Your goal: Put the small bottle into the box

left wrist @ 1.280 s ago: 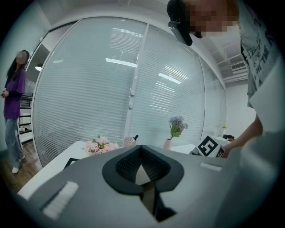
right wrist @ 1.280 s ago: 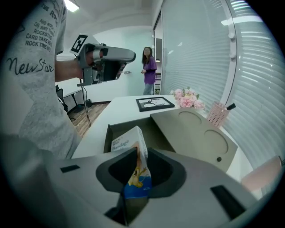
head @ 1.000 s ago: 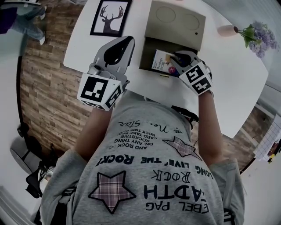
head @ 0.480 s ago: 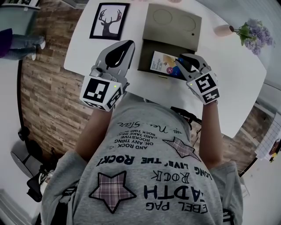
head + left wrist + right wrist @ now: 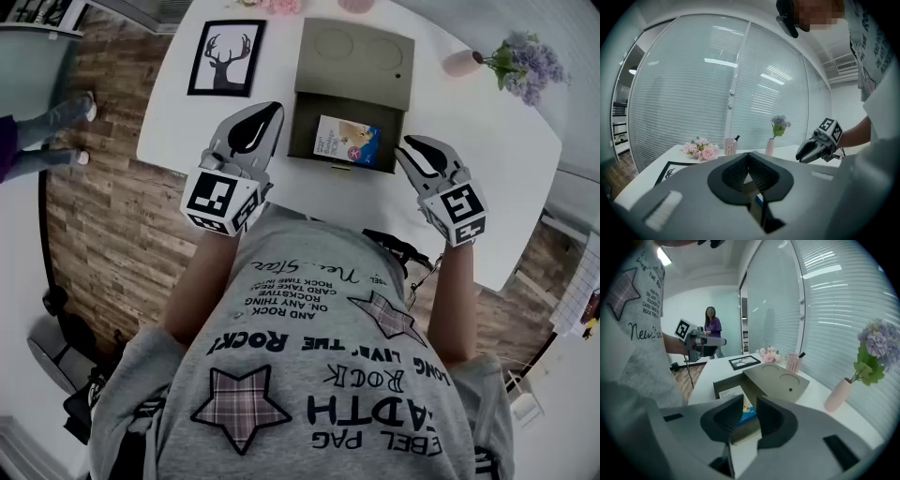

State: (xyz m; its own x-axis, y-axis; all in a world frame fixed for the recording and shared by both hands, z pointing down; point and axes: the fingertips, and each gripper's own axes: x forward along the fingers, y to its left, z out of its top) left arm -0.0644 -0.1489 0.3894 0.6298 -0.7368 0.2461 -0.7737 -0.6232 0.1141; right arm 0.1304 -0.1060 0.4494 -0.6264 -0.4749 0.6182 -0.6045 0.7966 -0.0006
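Left tongs [image 5: 267, 117] shut and right tongs [image 5: 412, 148] parted, both empty, flank the box [image 5: 302, 131] at 9 and 4 o'clock; no small bottle shows, only a packet [image 5: 345, 141] inside, so closing now risks omitting it.

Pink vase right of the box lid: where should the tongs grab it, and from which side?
Grip the pink vase around its body, tongs level, probably coming from the box side. It stands upright and round; the flowers block a top-down approach.
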